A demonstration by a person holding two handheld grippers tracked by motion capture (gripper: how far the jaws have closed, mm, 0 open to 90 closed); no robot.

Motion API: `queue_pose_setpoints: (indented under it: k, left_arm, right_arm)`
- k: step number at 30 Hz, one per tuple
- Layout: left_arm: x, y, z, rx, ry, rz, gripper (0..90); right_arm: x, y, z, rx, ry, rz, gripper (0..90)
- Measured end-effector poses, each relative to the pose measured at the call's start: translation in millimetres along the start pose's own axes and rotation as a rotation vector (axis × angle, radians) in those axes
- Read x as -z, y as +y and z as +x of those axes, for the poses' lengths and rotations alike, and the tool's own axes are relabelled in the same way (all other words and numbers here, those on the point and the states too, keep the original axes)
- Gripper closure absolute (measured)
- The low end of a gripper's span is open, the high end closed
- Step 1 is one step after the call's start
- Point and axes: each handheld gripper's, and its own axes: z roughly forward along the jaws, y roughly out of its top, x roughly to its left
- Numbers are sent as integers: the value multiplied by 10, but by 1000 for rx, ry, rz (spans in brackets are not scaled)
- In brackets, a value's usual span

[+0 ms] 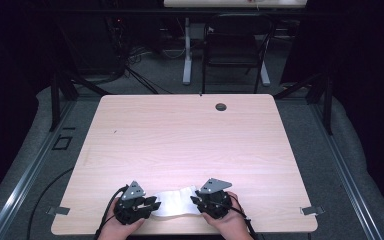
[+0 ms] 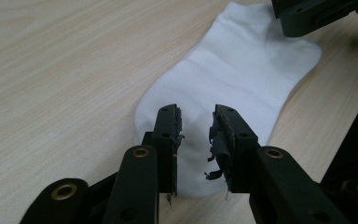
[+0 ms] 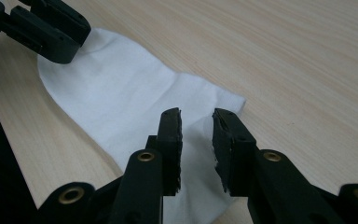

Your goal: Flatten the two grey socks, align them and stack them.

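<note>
Basically one relation matters: the white sock (image 1: pixel 174 204) lies flat at the near edge of the table (image 1: pixel 190 135), long axis running side to side, straight between the two grippers.

Left gripper (image 1: pixel 150 205) sits at the sock's left end, right gripper (image 1: pixel 196 201) at its right end, each pointing inward along the sock's length. Neither hand is nearer; it's symmetric, one per end.

Left gripper view: jaws parted, sock under and between the tips, fabric lying flat with no pinch or lift, so released. Pads (image 2: pixel 219 140) are frayed. Sock stretches away from the tips toward the other gripper at upper right.

Right gripper view: same picture, mirrored. Jaws parted over a corner of the sock, cloth slack between them, nothing grasped. Sock runs away toward the other gripper at upper left.

Sock has a soft crease across the middle but otherwise rests flat on the wood, wholly on the table, just inside its near edge.

My read: any regrasp is a straight close on each end. Any fold would go along that left-right axis, so one end carries toward the other.
</note>
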Motion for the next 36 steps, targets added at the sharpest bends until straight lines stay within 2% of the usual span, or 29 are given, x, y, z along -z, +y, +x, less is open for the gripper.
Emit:
queue_pose_setpoints:
  k: [5,6,13,16,28,36]
  left_arm:
    - [-44,-25,-8,-11,1,11,673]
    - [-48,-26,-5,-16,1,17,670]
    - [-71,-35,10,-19,-1,26,659]
    - [-81,-42,13,-9,-2,20,656]
    - [-121,-35,61,-29,6,0,652]
    - [-180,12,123,-14,7,-19,642]
  right_arm:
    - [-41,-49,-42,2,-11,50,718]
    - [-51,-62,-42,-10,-9,48,716]
    - [-56,-90,-35,-12,-11,69,704]
    - [-57,-97,-45,-12,-12,81,700]
    - [-84,-116,-68,-31,-13,72,695]
    - [-92,-117,-97,-43,-22,62,686]
